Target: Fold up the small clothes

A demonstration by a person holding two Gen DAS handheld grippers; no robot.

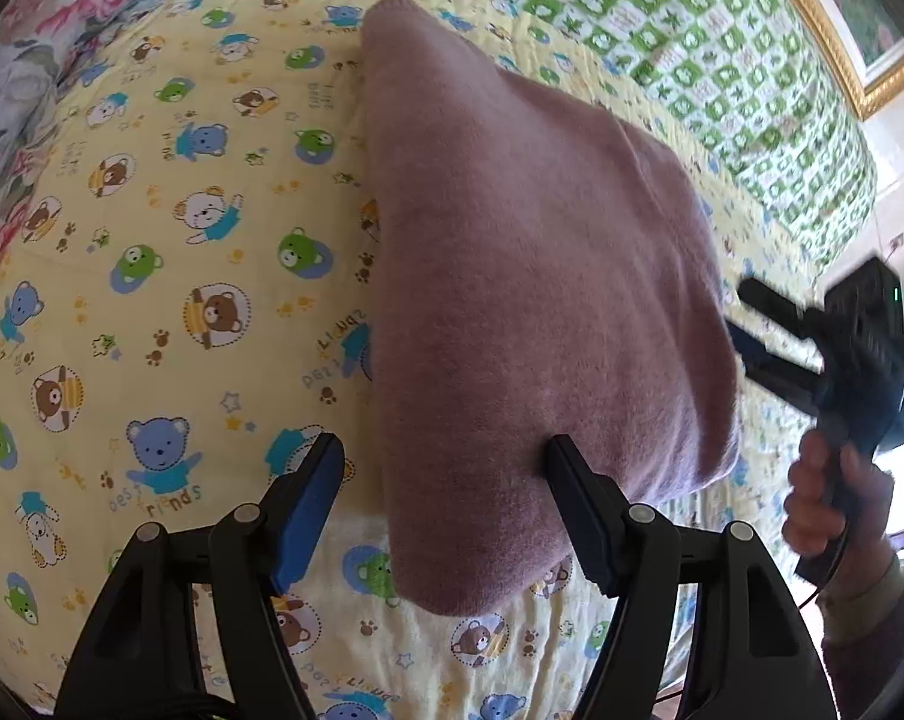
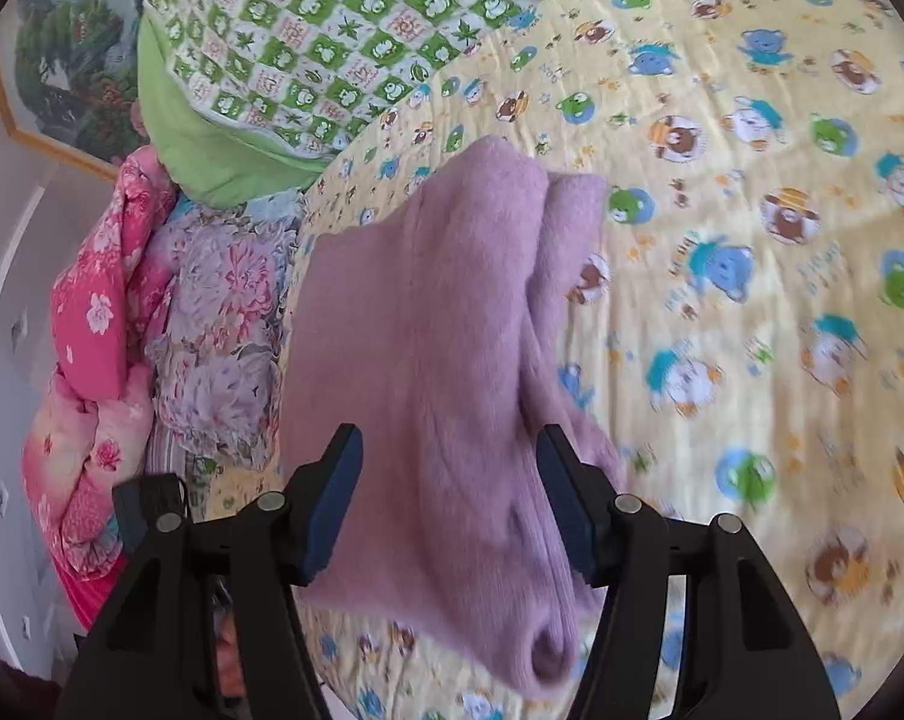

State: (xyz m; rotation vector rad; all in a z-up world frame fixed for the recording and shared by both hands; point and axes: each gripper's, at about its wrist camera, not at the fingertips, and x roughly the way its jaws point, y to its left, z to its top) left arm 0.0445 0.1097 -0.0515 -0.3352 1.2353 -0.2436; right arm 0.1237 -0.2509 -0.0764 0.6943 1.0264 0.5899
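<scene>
bear-print quilt [image 1: 170, 276] | fuzzy mauve knit [image 1: 529, 276] folded | left tongs [image 1: 446, 450], right tongs [image 2: 449, 441] both spread

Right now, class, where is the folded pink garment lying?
The pink garment lies on the yellow bear-print sheet, in the middle of both wrist views, below the green checked quilt; the open left claw hangs over its near edge.
</scene>
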